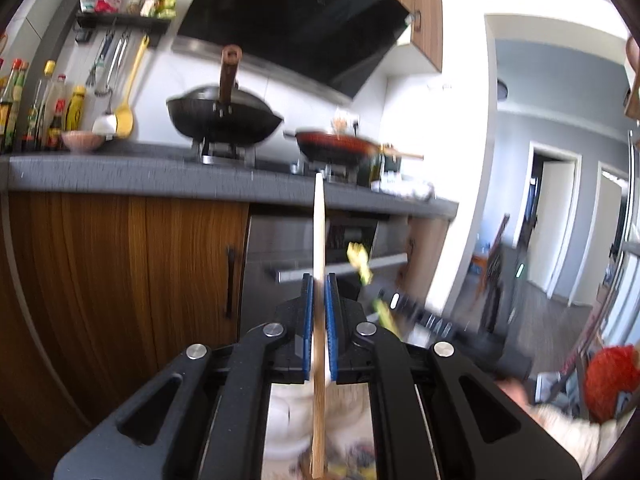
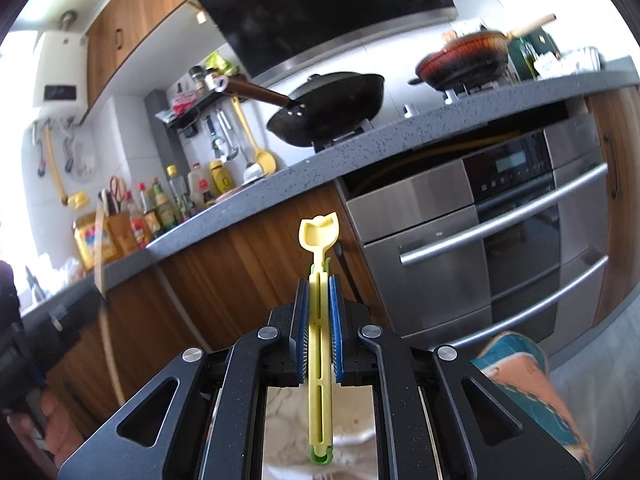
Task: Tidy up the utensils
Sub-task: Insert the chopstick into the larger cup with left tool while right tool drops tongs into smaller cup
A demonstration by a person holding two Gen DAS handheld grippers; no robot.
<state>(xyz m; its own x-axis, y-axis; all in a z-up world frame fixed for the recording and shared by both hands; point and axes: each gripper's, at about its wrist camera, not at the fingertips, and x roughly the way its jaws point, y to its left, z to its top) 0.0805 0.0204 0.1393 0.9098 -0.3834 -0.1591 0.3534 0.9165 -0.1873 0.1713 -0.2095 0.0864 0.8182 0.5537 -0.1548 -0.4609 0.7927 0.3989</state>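
Observation:
My left gripper [image 1: 319, 280] is shut on a long pale wooden utensil handle [image 1: 319, 240] that points up toward the counter edge; its working end is hidden below the jaws. My right gripper [image 2: 319, 280] is shut on a yellow-green plastic utensil [image 2: 319, 240] with a small scoop-shaped tip. The right gripper with the yellow utensil [image 1: 360, 264] also shows blurred in the left wrist view. The left gripper's wooden handle [image 2: 105, 312] shows at the left of the right wrist view. Both are held in the air in front of the kitchen cabinets.
A grey counter [image 1: 120, 176] carries a black wok [image 1: 224, 120], a red pan [image 1: 340, 144] and sauce bottles [image 1: 48, 108]. Utensils hang on the wall rack [image 1: 120, 64]. A steel oven [image 2: 500, 240] sits under the counter [image 2: 360, 152]. Wooden cabinet doors [image 1: 120, 280] are below.

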